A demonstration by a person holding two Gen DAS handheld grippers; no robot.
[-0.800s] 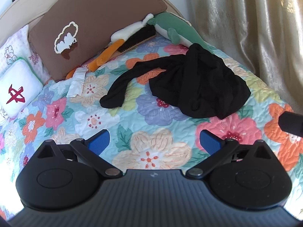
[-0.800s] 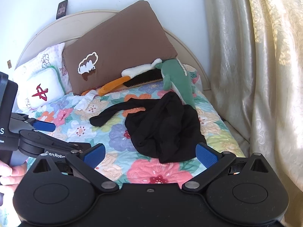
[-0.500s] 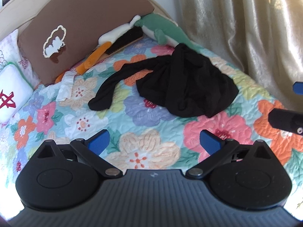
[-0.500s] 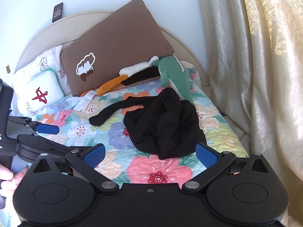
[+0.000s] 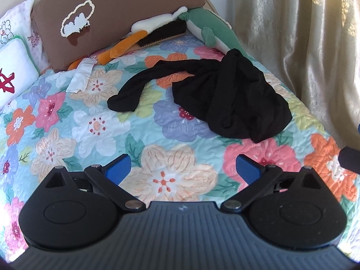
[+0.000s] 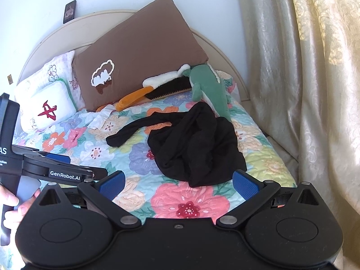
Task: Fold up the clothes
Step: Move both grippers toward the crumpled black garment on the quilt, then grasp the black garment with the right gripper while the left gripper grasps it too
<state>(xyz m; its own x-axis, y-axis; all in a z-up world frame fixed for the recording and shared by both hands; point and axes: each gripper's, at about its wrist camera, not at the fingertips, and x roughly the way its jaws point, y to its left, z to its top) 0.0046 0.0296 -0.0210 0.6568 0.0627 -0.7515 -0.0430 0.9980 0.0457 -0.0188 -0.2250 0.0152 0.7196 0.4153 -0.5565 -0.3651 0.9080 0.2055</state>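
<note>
A crumpled black garment [image 5: 227, 99] [image 6: 193, 144] lies in a heap on the flowered quilt [image 5: 94, 121] [image 6: 126, 155], one long sleeve stretched out to the left. My left gripper [image 5: 183, 168] hovers over the quilt short of the heap, its blue-padded jaws wide apart and empty. The right gripper [image 6: 177, 183] is open too, with the heap's near edge just beyond its pads and nothing held. Seen from the right wrist, the left gripper's body [image 6: 56, 171] sits at the far left in a hand [image 6: 13, 204].
A brown pillow [image 6: 139, 51], a white cushion with a red mark [image 6: 51, 110], a green plush toy [image 6: 209, 87], an orange and white plush with a brush [image 6: 157, 92] and a small white cloth [image 6: 101, 117] crowd the headboard end. Curtains [image 6: 303, 67] hang along the right side.
The left wrist view has swung slightly, so the garment sits a little further right and lower in it. In the right wrist view the heap has drawn slightly nearer. Both grippers stay open.
</note>
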